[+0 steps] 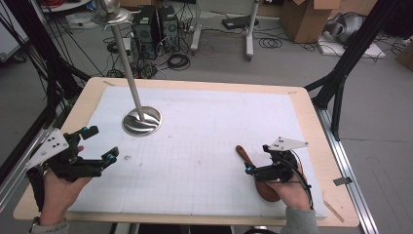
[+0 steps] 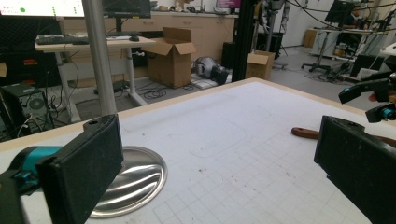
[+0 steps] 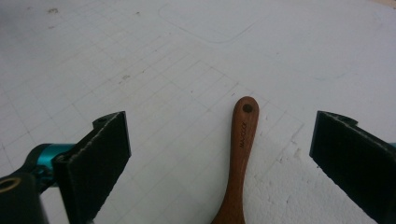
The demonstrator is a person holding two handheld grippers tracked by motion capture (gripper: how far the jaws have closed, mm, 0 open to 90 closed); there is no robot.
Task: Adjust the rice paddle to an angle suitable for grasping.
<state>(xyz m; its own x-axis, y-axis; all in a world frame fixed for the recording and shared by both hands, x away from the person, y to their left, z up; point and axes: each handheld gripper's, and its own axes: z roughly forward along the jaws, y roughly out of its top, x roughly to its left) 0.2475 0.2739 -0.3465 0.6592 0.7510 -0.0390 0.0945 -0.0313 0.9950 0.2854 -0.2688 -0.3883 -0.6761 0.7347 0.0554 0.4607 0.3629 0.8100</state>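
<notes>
High view: right gripper (image 1: 253,171) sits in the lower right of the frame, directly over a wooden brush (image 1: 246,157) lying flat on the white gridded mat (image 1: 214,141). The brush's handle end points toward the upper left; its wider end is partly hidden under the gripper and the hand.

Right gripper view: fingers (image 3: 100,154) spread wide, one at lower left of the frame, one at lower right. The brush handle (image 3: 240,154) lies between them on the mat, touching neither. Handle has a small hole near its rounded tip and faint lettering along it, too small to read. Nothing held.

Left gripper (image 1: 95,146) is in the lower left of the high view, well apart from the brush. Left gripper view: fingers (image 2: 88,163) wide open, empty, above the mat.

A metal stand (image 1: 141,121) with a round base and a slanting pole rests on the surface at upper left of the mat, near the left gripper. The stand's base also shows at lower left in the left gripper view (image 2: 135,179).
</notes>
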